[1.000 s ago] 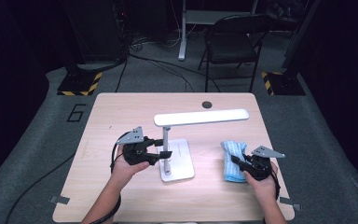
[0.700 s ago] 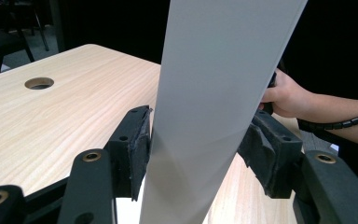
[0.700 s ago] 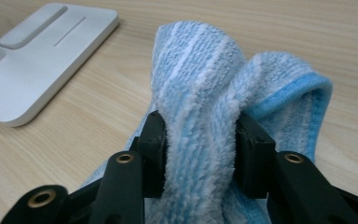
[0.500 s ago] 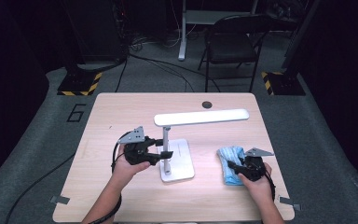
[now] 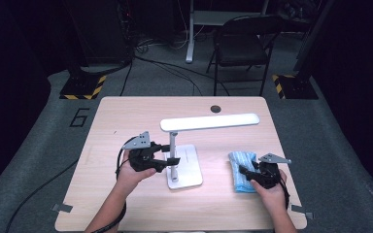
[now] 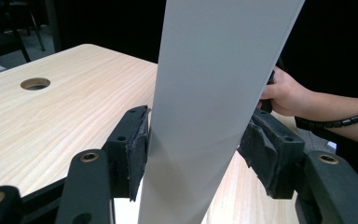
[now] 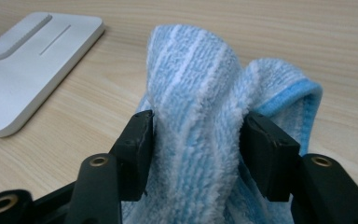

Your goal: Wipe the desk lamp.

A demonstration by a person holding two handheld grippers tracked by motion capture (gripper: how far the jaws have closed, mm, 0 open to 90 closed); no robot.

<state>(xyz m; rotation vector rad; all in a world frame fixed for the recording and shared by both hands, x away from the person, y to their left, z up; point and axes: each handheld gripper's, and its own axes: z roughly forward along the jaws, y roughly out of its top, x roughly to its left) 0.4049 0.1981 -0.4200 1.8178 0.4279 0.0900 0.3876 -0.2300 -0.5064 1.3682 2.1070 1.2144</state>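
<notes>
A large figure "6" (image 5: 80, 117) is marked in pale strokes on the grey floor mat (image 5: 39, 145), just off the table's (image 5: 126, 116) corner at about ten o'clock. No other text, label or brand can be read.

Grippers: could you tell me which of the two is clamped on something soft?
The right gripper, whose jaws pinch the bunched blue striped cloth. The left gripper instead grips the rigid white lamp post.
</notes>
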